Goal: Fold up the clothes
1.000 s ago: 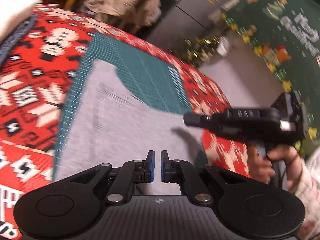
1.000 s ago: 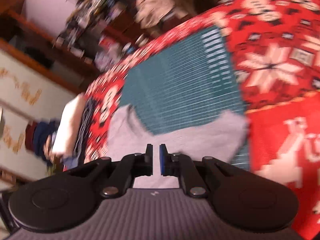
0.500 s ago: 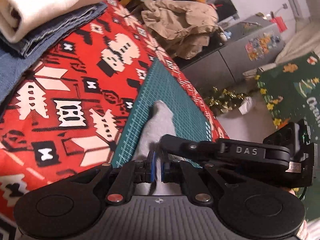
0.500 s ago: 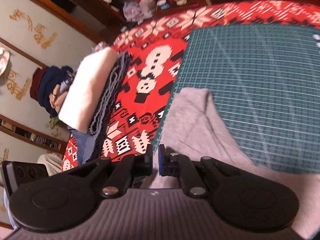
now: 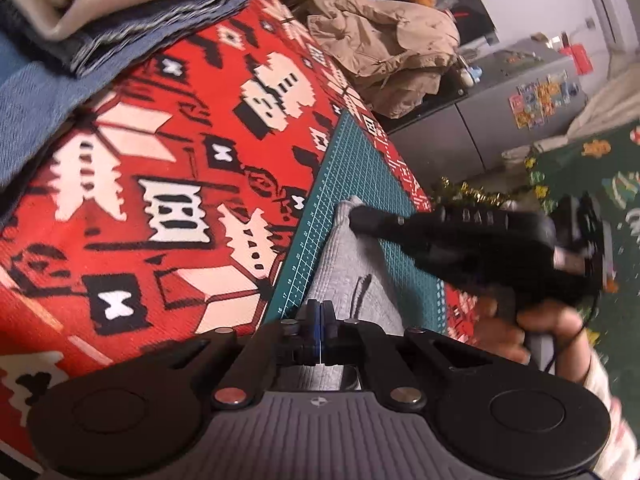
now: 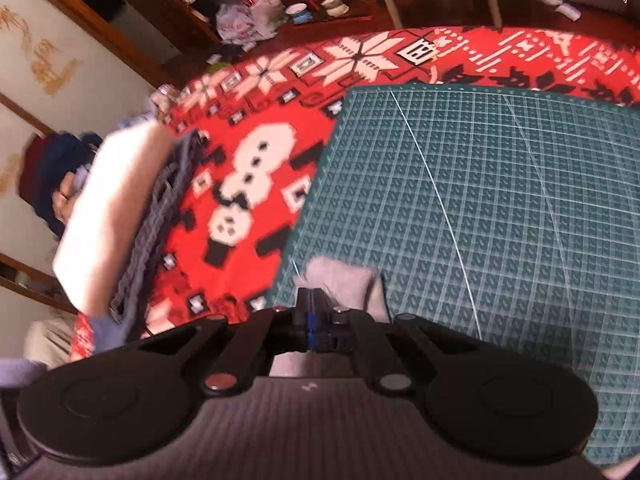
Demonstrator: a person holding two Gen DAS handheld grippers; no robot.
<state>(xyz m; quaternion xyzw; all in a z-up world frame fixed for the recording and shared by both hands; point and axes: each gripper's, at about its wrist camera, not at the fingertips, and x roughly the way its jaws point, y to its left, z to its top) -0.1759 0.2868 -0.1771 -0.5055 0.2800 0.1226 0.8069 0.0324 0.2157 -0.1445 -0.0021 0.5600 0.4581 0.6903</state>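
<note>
Both grippers are now sitting lower and closer to the grey cloth than they were a moment ago, and the cloth is looking like a narrow strip instead of the wide flat sheet it was before.

Nearest in the left wrist view, the left gripper is pointing down at the near part of the grey cloth. Its two fingers are pressed together, with only a thin blue line of pad showing between them. I cannot tell if any cloth is caught in there.

In the right wrist view, the right gripper is doing the same at the far end of the cloth. Its jaws have just been closing and are now together. The cloth is lying right at the tips, but I cannot tell if it is pinched.

A little further out in the left wrist view, the right gripper is reaching in from the right with its tip touching the far end of the cloth. A hand is holding its handle.

The cloth is lying on the green mat, near the mat's left edge. The mat is lying on a red blanket with white snowmen and snowflakes.

Further away on the blanket, a pile of folded clothes is sitting, white on top and blue under it. Beyond the blanket, a tan coat is lying in a heap.
</note>
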